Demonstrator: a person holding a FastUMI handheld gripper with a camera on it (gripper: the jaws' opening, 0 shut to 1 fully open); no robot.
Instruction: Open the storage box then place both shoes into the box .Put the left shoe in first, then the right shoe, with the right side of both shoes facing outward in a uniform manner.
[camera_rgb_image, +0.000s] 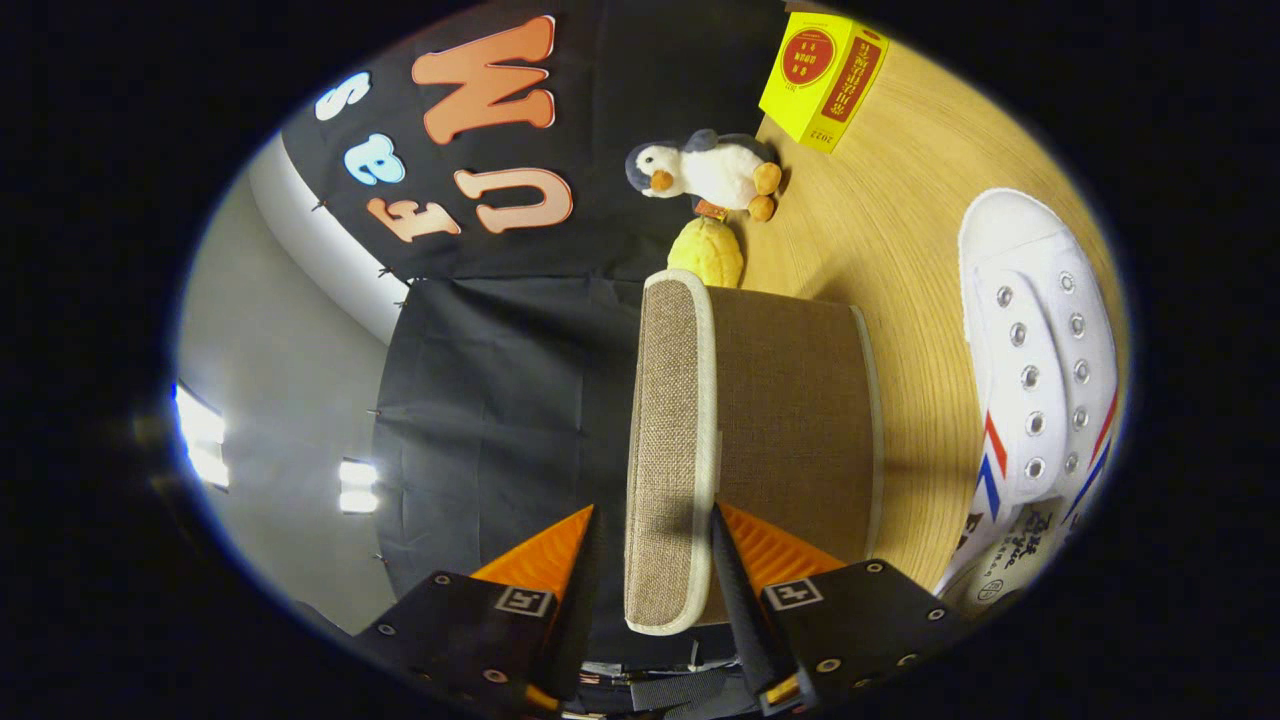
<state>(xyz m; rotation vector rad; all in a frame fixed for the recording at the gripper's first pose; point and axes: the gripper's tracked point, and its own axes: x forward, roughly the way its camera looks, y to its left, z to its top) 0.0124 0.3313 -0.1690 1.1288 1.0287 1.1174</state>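
The view is rolled on its side. A brown woven storage box (795, 420) with pale trim stands on the wooden table (900, 240), its lid (668, 420) seated on the body. My gripper (655, 522) is open and straddles the lid's near edge. One finger lies against the seam between lid and box body, while the other stands a little off the lid's top face. A white canvas shoe (1040, 370) with metal eyelets and red and blue stripes lies on the table beside the box, away from the fingers.
Beyond the box sit a yellow soft toy (708, 252), a penguin plush (705, 170) and a yellow carton (825, 75). Black cloth forms the booth wall behind the lid side. Bare wood shows between the box and the shoe.
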